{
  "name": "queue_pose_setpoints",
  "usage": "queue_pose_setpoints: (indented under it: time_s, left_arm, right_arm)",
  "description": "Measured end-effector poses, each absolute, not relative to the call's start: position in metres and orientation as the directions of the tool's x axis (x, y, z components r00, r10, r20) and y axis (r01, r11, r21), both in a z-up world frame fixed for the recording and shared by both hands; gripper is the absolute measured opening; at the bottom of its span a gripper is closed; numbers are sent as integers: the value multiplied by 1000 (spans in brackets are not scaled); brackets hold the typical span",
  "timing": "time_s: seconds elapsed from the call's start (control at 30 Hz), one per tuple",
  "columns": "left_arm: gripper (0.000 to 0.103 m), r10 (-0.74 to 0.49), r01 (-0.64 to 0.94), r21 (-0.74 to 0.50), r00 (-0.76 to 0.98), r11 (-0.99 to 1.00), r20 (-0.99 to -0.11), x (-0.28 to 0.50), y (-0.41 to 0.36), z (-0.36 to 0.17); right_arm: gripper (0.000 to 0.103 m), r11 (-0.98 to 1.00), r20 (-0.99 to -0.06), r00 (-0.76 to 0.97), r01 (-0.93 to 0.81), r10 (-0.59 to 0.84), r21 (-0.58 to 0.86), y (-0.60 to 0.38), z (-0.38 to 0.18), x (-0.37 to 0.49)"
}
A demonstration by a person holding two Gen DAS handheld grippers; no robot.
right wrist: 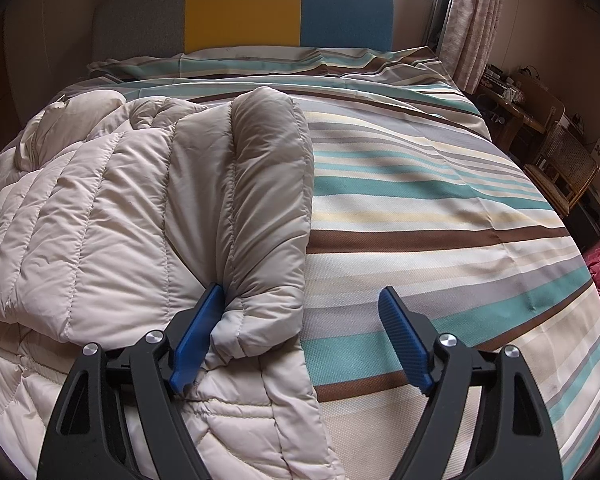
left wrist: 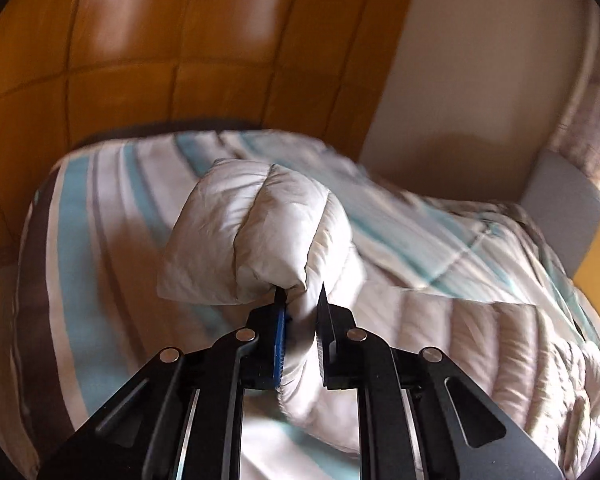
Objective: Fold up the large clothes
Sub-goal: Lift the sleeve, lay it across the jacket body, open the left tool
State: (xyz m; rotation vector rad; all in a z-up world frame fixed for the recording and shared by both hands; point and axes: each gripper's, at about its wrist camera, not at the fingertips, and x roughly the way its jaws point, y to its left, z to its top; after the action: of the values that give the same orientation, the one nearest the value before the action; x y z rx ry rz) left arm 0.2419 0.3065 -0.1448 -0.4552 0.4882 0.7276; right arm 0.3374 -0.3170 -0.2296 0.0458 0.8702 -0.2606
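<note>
A cream quilted puffer jacket (right wrist: 100, 216) lies spread on the striped bed cover (right wrist: 440, 216). In the left wrist view my left gripper (left wrist: 301, 294) is shut on a bunched fold of the jacket's sleeve (left wrist: 256, 224), which is lifted above the bed and puffs out past the fingertips. In the right wrist view the other sleeve (right wrist: 268, 200) lies folded over the jacket body along its right edge. My right gripper (right wrist: 302, 294) stands open low over that sleeve's cuff (right wrist: 256, 332); its left finger (right wrist: 198, 336) lies against the cuff, the right finger (right wrist: 404, 340) is over bare cover.
A headboard (right wrist: 244, 12) with grey, yellow and teal panels stands at the far end. Orange wooden cabinet doors (left wrist: 140, 60) rise beyond the bed in the left wrist view. A curtain (right wrist: 476, 16), a wooden table and a wicker chair (right wrist: 560, 164) stand at the right.
</note>
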Motion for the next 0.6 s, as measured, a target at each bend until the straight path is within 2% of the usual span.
queue_pose_setpoints:
  time_s: [0.3, 0.43, 0.6]
  left_arm:
    - [13, 430, -524, -91, 775, 847, -463, 268, 211, -111]
    - [13, 362, -421, -29, 810, 907, -461, 281, 167, -104]
    - [13, 290, -334, -10, 834, 943, -469, 288, 130, -103]
  right_arm:
    - [79, 967, -761, 615, 245, -207, -64, -317, -229, 338]
    - [79, 967, -762, 614, 246, -207, -64, -317, -229, 338]
    - [79, 967, -762, 614, 246, -207, -64, -318, -229, 338]
